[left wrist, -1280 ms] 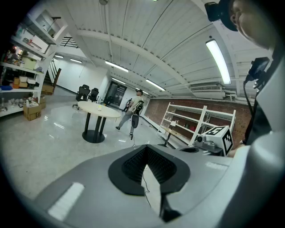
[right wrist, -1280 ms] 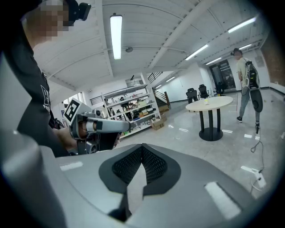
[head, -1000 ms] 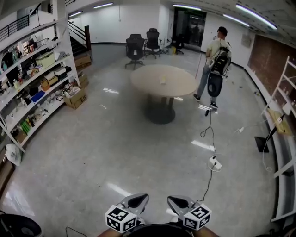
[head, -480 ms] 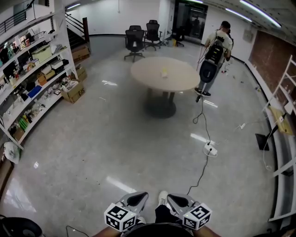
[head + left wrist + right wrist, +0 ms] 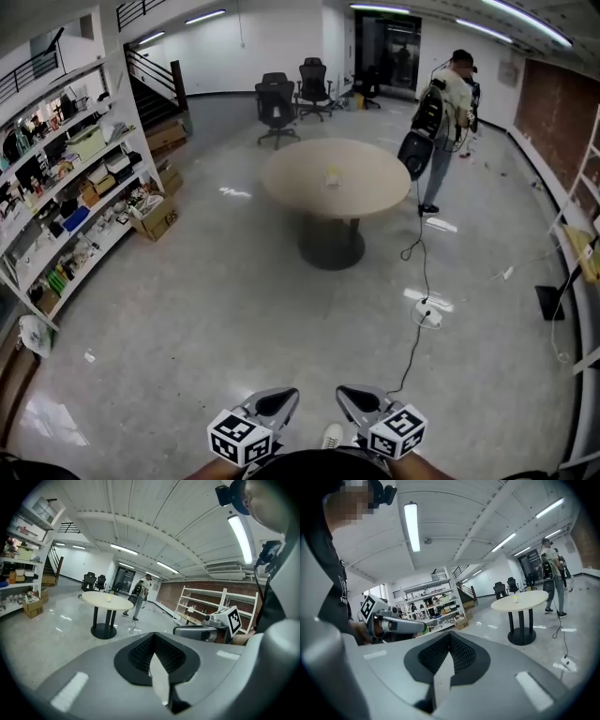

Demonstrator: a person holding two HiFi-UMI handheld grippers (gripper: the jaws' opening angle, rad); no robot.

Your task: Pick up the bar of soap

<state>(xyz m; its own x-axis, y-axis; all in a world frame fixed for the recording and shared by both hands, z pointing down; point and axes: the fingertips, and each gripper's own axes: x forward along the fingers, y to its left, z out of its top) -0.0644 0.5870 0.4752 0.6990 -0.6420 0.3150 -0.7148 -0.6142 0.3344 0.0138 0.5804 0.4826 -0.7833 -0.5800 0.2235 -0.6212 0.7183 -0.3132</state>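
A small pale yellow bar of soap (image 5: 332, 175) lies near the middle of a round beige table (image 5: 366, 192), far ahead of me across the floor. Both grippers are held low and close to my body. Neither is anywhere near the table. My left gripper (image 5: 279, 399) is shut with nothing in it. My right gripper (image 5: 353, 397) is likewise shut and empty. In the left gripper view the closed left gripper (image 5: 154, 642) points toward the table (image 5: 117, 603) and the soap (image 5: 108, 598). The right gripper view shows the soap (image 5: 515, 597) on the table (image 5: 529, 601) at the right.
A person with a backpack (image 5: 448, 103) stands behind the table at the right. A cable runs over the floor to a power strip (image 5: 427, 317). Stocked shelves (image 5: 66, 178) and a cardboard box (image 5: 157, 217) line the left wall. Office chairs (image 5: 277, 103) stand at the back.
The view has shifted, so the table and soap sit slightly lower and nearer in frame. The person has moved toward the back right. Both grippers stay shut at the bottom edge.
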